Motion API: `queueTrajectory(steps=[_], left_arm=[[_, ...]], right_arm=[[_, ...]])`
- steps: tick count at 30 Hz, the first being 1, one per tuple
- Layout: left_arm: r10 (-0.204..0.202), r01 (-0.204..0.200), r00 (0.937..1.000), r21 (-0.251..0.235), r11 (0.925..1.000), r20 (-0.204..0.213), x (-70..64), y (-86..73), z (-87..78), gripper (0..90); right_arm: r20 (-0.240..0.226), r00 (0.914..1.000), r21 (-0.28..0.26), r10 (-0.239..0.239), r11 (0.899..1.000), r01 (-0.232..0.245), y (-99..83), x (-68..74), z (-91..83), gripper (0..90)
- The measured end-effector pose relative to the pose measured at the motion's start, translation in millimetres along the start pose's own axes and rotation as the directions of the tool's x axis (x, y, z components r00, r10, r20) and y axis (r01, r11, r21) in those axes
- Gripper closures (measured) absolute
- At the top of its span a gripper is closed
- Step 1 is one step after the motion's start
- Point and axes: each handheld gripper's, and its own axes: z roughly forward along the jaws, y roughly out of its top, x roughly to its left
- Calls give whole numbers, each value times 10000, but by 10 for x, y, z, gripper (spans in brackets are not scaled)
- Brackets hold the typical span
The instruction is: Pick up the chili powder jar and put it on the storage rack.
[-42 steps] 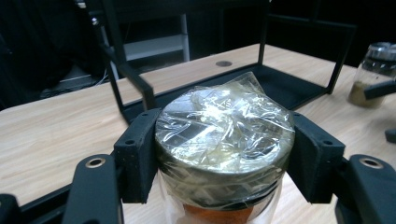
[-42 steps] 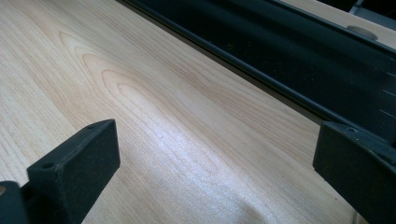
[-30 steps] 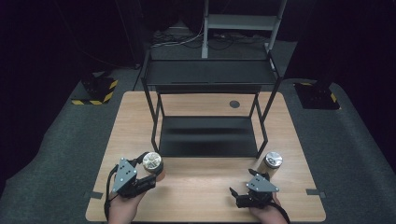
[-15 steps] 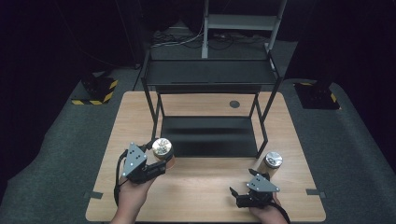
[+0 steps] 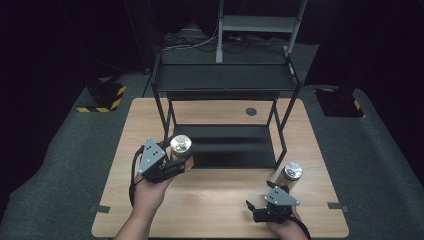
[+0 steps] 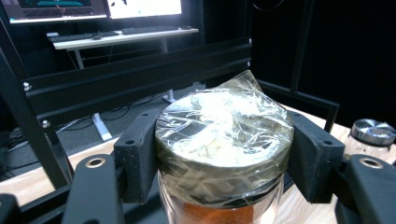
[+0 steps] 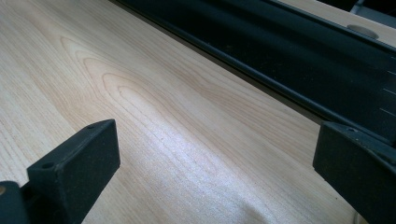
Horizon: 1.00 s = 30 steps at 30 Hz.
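- We see the left gripper, black and blocky with a grey three-cornered plate on top, held near the front left leg of the black metal two-tier shelf rack.
- Its jaws are closed against a round glass jar of orange-red powder, one flat pad pressed on each side just under the lid; in the high view the jar sits upright in that grip.
- The jar's dark lid is wrapped in crinkled clear plastic film, shiny and wrinkled, with a loose corner sticking up at the back.
- In the left gripper view we cannot tell whether the jar's base touches the table, as the bottom is cut off.
- We see the right gripper low at the front right of the pale wooden table, its jaws spread wide with nothing between them; in its own view only smooth, finely grained wood lies in the gap.
- A second glass jar with a smooth silver metal lid stands upright on the table just behind the right gripper, apart from its jaws; we also see it at the right edge of the left gripper view.
- The rack's dark lower shelf lies flat and matte between the two jars.
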Motion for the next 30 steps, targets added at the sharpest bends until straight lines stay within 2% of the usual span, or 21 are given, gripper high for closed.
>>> queueTrajectory(steps=[11,17,30], left_arm=[[-39,40,10000,-280,9996,28,39,177,142,346],[69,-70,10000,-448,9990,-15,46,312,219,347],[39,-38,10000,-796,9968,14,99,526,309,347]], right_arm=[[-5,10000,-33,17,10000,-17,-6,-5,-2,0],[-3,10000,-49,28,10000,-28,-9,-6,-4,0],[-38,10000,-61,44,10000,-44,-11,-15,-4,0]])
